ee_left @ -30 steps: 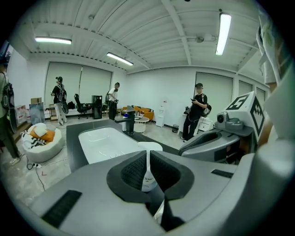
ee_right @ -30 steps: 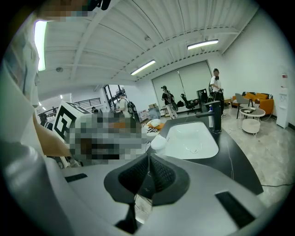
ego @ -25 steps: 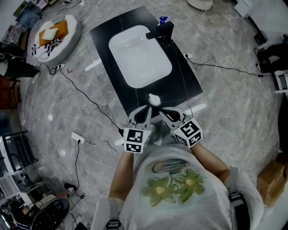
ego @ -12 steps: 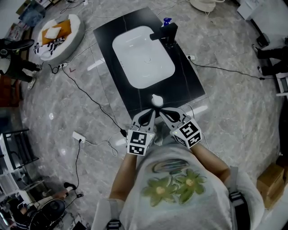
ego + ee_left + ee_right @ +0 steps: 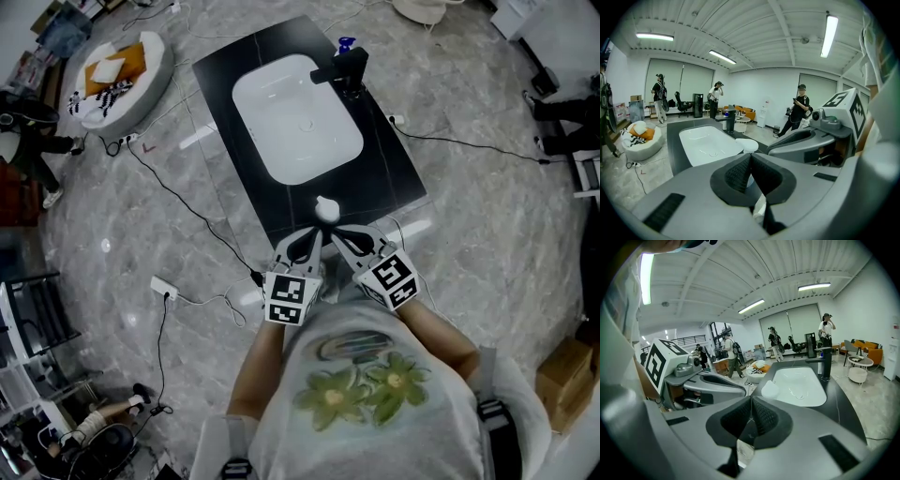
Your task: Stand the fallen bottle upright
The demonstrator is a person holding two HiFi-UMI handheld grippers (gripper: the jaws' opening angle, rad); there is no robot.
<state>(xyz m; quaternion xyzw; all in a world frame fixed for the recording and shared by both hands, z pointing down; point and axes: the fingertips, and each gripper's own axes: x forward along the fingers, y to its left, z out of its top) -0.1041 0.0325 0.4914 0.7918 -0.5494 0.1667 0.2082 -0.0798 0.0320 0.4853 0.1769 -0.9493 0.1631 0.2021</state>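
Observation:
A white bottle (image 5: 325, 208) with a round cap stands upright on the black counter (image 5: 394, 173), close to its near edge. My left gripper (image 5: 316, 228) and right gripper (image 5: 336, 231) both point at it from the near side, their tips just short of it and close together. In the left gripper view the left gripper (image 5: 751, 153) has its pads pressed together with nothing between them, and the bottle's cap (image 5: 746, 145) shows just beyond. In the right gripper view the right gripper (image 5: 752, 397) is likewise shut and empty, with the bottle (image 5: 769, 390) ahead.
A white sink (image 5: 295, 117) fills the counter's middle, with a black faucet (image 5: 342, 66) and a small blue item (image 5: 340, 42) at its far end. Cables and a power strip (image 5: 161, 286) lie on the marble floor. A round cushion (image 5: 112, 75) sits far left. Several people stand in the room.
The head view has shifted slightly. Both grippers and the bottle keep their places by the counter's near edge.

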